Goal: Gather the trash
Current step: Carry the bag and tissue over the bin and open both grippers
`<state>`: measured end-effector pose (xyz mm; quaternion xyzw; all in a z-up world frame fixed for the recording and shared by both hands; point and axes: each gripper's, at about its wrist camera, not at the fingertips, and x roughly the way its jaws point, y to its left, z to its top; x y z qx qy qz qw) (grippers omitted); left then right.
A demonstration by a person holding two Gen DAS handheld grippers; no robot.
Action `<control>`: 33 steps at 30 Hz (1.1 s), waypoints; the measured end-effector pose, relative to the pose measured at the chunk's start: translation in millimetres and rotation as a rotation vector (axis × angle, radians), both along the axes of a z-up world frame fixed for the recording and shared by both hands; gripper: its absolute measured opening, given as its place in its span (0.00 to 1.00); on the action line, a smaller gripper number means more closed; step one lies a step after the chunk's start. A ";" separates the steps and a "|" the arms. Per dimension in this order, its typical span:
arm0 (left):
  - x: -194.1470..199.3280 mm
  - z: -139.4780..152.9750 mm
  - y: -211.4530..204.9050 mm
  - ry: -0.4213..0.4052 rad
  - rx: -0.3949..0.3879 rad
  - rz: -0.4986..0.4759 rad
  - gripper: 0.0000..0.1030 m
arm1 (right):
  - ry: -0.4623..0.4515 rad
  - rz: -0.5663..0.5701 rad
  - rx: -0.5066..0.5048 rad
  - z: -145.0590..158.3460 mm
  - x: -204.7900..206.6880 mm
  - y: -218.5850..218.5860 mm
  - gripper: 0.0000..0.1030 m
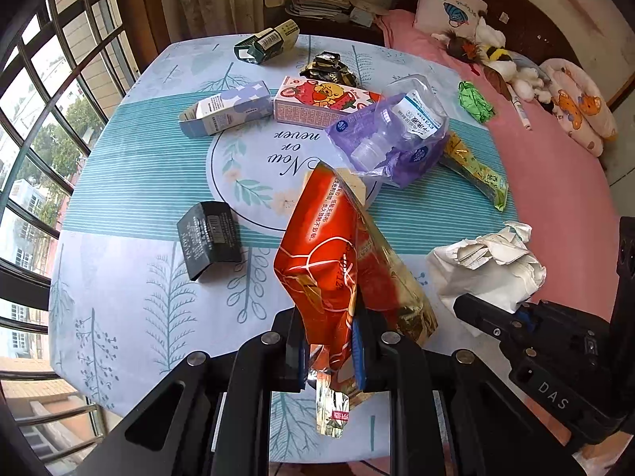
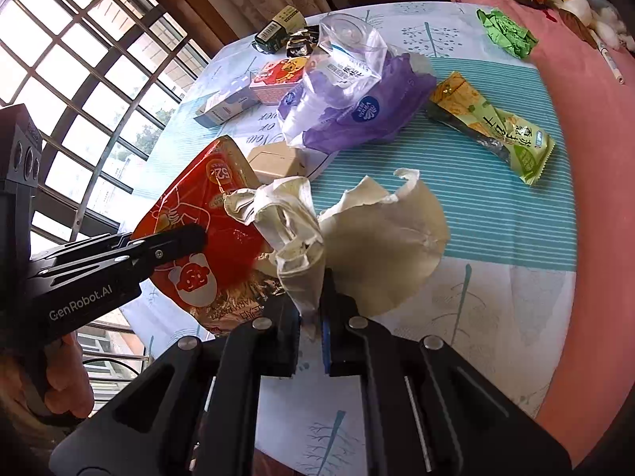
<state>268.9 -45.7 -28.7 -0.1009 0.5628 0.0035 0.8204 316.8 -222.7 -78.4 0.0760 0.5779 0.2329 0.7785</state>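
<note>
A: L gripper (image 1: 330, 351)?
B: Jaws pinching the glossy red-and-gold foil pouch (image 1: 325, 254), lifted off the table w/ leaf-print blue cloth (image 1: 119, 277).
A: R gripper (image 2: 313, 333)?
B: Jaws pressed onto the crumpled white paper wad (image 2: 301, 234), just right of the pouch.
A: Other trash?
B: Clear plastic bottle on purple bag (image 1: 401, 135) beyond the pouch; black box (image 1: 208, 240) left of it.
</note>
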 end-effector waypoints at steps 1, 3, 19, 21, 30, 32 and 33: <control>-7.5 4.8 -0.5 -0.007 0.010 -0.011 0.15 | -0.005 0.000 0.002 4.6 -5.8 1.5 0.06; -25.2 16.0 5.7 -0.024 0.032 -0.034 0.15 | -0.013 -0.004 0.008 13.8 -17.5 4.8 0.06; -180.9 56.7 63.9 -0.114 0.080 -0.304 0.16 | -0.063 -0.178 0.004 67.2 -165.0 68.1 0.06; -199.9 49.9 70.0 -0.107 0.067 -0.335 0.16 | -0.059 -0.186 -0.018 66.2 -191.1 80.2 0.06; -256.3 -3.8 75.5 0.010 0.069 -0.436 0.16 | 0.010 -0.272 -0.043 46.0 -286.6 107.6 0.05; -259.3 -20.5 67.9 0.039 0.079 -0.452 0.16 | 0.038 -0.287 -0.046 37.2 -298.8 108.5 0.06; -260.0 -30.1 63.0 0.054 0.086 -0.461 0.16 | 0.049 -0.295 -0.047 31.8 -302.8 107.7 0.06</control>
